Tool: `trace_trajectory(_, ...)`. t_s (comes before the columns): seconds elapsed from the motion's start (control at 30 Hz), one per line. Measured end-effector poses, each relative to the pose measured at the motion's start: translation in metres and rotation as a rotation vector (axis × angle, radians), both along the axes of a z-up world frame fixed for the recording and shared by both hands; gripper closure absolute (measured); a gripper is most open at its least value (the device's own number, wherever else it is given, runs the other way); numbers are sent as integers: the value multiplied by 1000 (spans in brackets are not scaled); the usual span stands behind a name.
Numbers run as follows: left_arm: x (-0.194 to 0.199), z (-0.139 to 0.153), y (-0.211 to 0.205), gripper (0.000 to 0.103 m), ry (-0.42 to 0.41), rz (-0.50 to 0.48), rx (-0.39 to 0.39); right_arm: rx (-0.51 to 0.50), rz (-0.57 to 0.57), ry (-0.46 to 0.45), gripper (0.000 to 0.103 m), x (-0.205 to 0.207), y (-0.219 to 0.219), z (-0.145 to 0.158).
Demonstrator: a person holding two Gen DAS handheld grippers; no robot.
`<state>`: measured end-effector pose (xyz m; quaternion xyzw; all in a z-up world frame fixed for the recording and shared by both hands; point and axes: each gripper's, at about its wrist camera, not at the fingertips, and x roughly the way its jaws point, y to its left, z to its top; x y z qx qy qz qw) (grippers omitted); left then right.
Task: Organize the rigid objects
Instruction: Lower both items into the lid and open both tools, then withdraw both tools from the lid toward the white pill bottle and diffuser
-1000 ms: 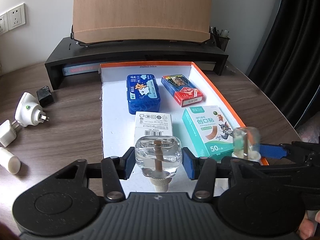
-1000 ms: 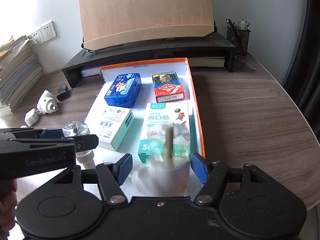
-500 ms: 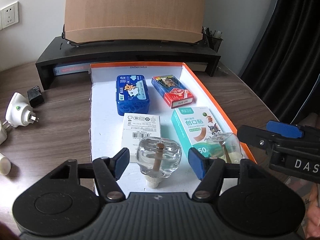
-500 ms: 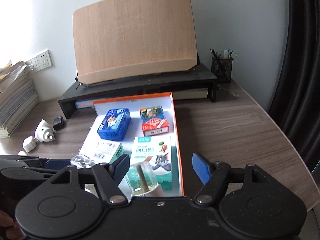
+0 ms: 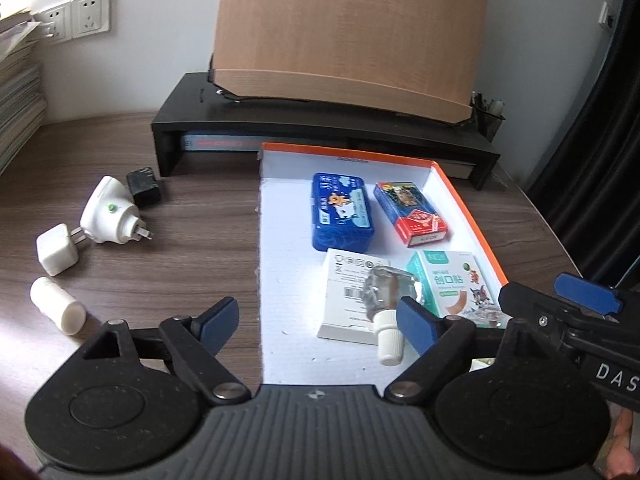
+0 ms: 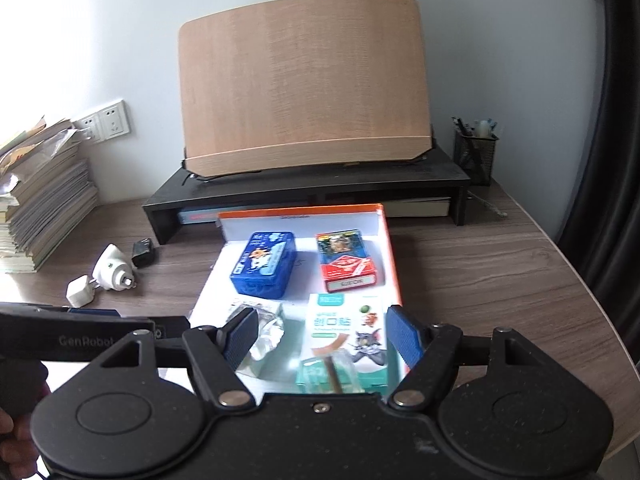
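table (image 5: 168, 288): dark wood | on it: orange-rimmed tray (image 5: 472, 216), black riser (image 5: 320, 136), white plugs (image 5: 108, 212), black adapter (image 5: 144, 186), white bottle (image 5: 58, 311), book stack (image 6: 44, 208), pen cup (image 6: 475, 154)

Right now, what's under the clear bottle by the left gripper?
The clear bottle lies across the near end of the white barcode box in the orange-rimmed tray, its white cap over the tray floor. The box face beneath stays hidden.

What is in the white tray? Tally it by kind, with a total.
Cartons: 3 (white box, plaster box, card pack)
Tins: 1 (blue tin)
Clear bottles: 2 (left bottle, right bottle)
Total: 6
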<state>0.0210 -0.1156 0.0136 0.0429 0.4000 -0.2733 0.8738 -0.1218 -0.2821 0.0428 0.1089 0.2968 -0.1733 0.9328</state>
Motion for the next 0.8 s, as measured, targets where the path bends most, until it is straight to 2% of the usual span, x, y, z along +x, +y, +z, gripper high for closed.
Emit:
trace_trajectory(0.27,10,4,35,12,-2,107,21,3,88,15,19,25,27,0)
trace_trajectory(0.8,17,4,97,10,3,251,26,-1,234,32,18,57,79,-1)
